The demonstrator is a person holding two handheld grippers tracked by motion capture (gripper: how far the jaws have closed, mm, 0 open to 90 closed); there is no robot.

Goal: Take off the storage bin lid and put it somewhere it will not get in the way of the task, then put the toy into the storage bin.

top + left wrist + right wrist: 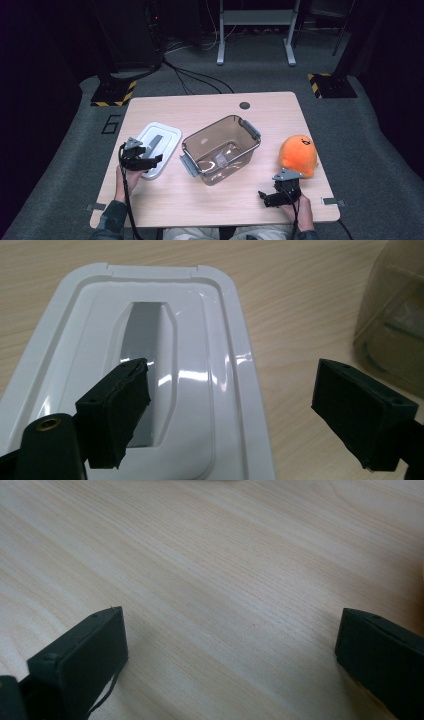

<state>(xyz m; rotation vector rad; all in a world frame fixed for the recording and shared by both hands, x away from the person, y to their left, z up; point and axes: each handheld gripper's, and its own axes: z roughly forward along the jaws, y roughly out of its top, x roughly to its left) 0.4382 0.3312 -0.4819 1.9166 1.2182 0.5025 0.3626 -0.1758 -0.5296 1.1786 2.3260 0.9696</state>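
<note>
Left tongs [150, 161] are hovering released over the white lid [159, 145], lying flat on the surface [210, 200] at 9 o'clock of the clear bin [222, 149]. Right tongs [266, 197] are resting released, grasping nothing, at 5 o'clock.

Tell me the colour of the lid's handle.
Grey, set in the white lid; the left gripper view shows the handle best.

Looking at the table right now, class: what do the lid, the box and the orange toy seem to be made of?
Lid: glossy white plastic, judging by its sharp highlights. Box: clear, brown-tinted plastic; the table shows through it. Orange toy: probably plush fabric, matte and rounded.
</note>
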